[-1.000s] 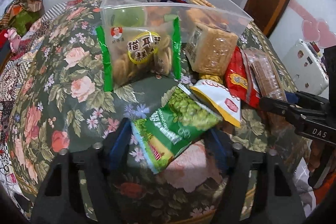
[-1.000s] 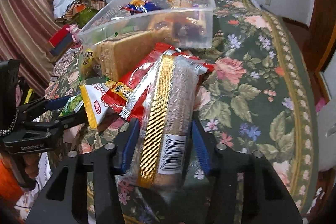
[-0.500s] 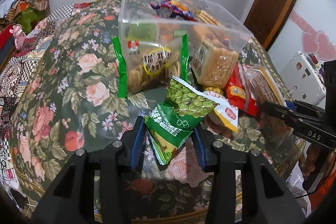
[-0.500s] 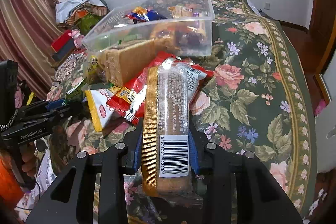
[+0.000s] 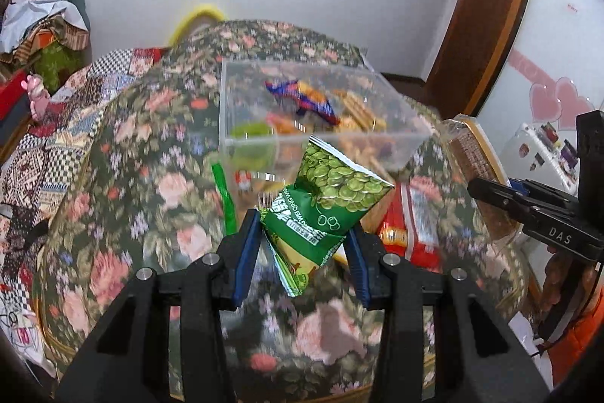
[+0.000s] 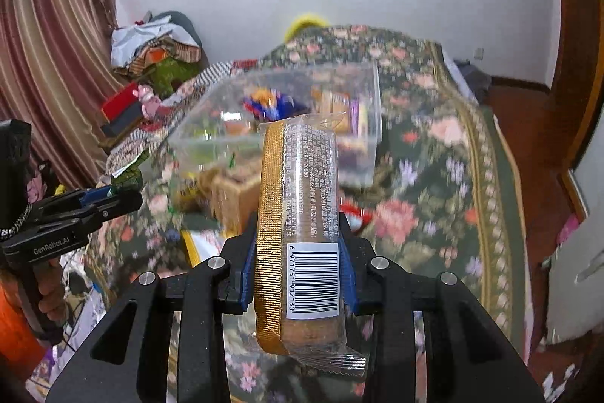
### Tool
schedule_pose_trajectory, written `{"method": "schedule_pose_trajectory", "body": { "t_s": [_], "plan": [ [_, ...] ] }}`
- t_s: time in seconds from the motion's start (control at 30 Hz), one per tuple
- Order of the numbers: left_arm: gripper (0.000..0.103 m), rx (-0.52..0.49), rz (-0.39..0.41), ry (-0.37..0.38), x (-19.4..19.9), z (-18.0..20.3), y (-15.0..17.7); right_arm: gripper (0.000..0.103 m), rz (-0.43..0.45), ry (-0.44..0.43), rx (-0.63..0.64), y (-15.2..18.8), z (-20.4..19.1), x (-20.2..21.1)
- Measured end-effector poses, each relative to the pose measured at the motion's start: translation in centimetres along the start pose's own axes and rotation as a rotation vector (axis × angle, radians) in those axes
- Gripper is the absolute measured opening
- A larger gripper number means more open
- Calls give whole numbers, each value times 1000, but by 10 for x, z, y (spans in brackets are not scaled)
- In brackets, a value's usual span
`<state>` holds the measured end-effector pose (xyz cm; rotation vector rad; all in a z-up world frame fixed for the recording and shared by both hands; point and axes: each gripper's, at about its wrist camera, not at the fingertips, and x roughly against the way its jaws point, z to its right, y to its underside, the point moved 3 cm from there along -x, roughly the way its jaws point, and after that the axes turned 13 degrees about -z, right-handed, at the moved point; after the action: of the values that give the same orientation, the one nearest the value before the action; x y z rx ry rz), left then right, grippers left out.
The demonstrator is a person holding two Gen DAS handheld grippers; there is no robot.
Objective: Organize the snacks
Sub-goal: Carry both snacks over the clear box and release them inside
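Note:
My left gripper is shut on a green pea snack bag and holds it above the floral table, in front of the clear plastic box. My right gripper is shut on a long clear biscuit pack with a gold strip, lifted in front of the same box. The box holds several snacks, among them a blue and orange wrapper. Each gripper shows at the edge of the other's view: the right one, the left one.
Loose snacks lie on the floral tablecloth before the box: a red pack, a green-edged biscuit bag, a brown cake block. Clothes and a curtain stand to the left; a wooden door to the right.
Both grippers closed on their packs and lifted them off the table. The views tilted up, and the box now sits lower and farther behind each held pack.

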<state>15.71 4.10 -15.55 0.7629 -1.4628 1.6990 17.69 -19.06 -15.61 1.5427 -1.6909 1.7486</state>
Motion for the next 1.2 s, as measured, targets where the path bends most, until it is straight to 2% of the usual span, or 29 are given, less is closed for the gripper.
{"method": "schedule_pose_trajectory", "body": {
  "t_s": [0.33,0.6,0.93,1.2],
  "plan": [
    [43,15,89,-14,10,-9,-52,33,78,2,55,-50,-9,-1],
    [43,32,122,-37,-8,-16,-93,33,88,5,89,-92,-19,-27],
    [43,44,63,-36,-56,-23,-130,33,61,16,73,-126,-15,-65],
    [43,56,-6,-80,-94,-35,-137,33,-22,25,37,-132,-3,-100]
  ]
}}
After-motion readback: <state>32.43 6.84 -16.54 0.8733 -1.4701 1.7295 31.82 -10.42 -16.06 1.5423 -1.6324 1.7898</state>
